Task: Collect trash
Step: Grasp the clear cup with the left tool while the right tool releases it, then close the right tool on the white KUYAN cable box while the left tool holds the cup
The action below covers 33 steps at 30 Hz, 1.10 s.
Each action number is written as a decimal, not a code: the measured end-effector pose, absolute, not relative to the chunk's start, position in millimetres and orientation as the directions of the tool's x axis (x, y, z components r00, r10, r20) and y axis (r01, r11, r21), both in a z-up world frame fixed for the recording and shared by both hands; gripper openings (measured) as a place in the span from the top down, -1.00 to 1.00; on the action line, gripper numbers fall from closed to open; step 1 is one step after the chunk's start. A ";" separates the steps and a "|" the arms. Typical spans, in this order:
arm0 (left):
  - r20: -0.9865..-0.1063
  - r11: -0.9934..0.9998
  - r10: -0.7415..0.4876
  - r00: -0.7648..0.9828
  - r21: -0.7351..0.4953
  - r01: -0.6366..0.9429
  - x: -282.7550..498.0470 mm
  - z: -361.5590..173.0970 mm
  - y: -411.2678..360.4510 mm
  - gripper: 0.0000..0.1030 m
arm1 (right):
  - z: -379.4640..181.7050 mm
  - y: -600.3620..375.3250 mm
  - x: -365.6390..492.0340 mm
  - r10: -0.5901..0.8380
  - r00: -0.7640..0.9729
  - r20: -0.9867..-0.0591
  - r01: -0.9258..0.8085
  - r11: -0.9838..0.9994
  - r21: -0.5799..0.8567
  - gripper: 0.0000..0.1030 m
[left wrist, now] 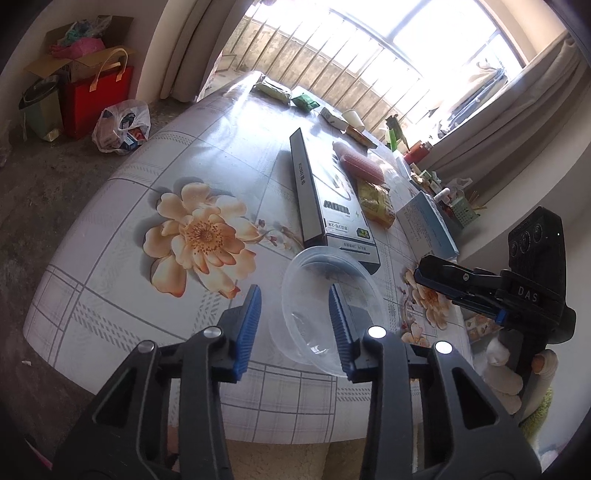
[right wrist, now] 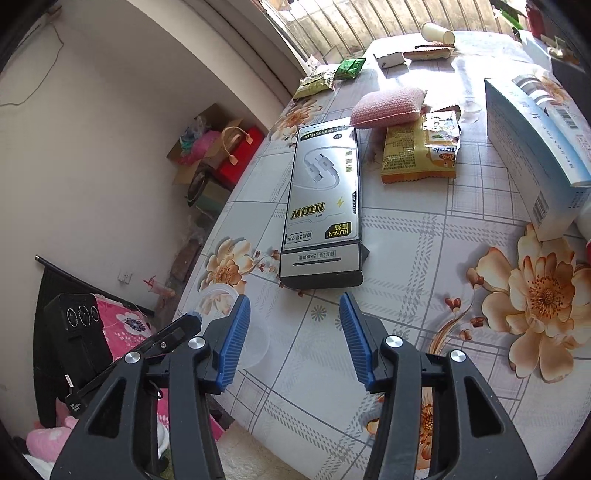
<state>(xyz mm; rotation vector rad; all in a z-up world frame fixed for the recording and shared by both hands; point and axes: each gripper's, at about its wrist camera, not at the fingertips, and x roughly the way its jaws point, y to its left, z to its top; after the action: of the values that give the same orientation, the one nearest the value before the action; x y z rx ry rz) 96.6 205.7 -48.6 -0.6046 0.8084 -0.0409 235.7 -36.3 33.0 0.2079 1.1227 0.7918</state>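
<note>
A clear plastic bowl [left wrist: 325, 295] sits near the front edge of the flowered table [left wrist: 110, 258]. My left gripper [left wrist: 293, 291] stands open astride the bowl's near-left wall. Its right pad [left wrist: 340, 332] is inside the bowl and its left pad [left wrist: 251, 325] is outside, with a gap to the wall. My right gripper [right wrist: 294, 297] is open with nothing between its pads, above the table just before a black-and-silver cable box [right wrist: 325, 199]. In the right wrist view the bowl [right wrist: 258, 347] shows at the table edge beside the left gripper [right wrist: 184, 325]. The right gripper [left wrist: 421, 271] also shows right of the bowl.
Beyond the cable box [left wrist: 332, 206] lie a yellow snack wrapper [right wrist: 421, 147], a pink sponge [right wrist: 388, 105], green packets [right wrist: 349, 68] and a paper cup [right wrist: 437, 33]. A blue-and-white box [right wrist: 532, 147] stands to the right. On the floor are a white plastic bag [left wrist: 122, 125] and a red bag [left wrist: 98, 99].
</note>
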 end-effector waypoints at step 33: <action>-0.693 0.814 -0.127 0.710 -0.482 -0.325 67.0 -51.9 231.0 0.90 | -2.1 107.9 331.9 0.273 0.319 -0.908 -0.533 0.844 0.067 -0.56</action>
<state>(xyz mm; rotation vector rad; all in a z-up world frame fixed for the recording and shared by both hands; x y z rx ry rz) 67.0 231.0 -51.9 -0.6264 0.7864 0.1184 331.9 107.9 -2.1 -0.2641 1.1288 0.5377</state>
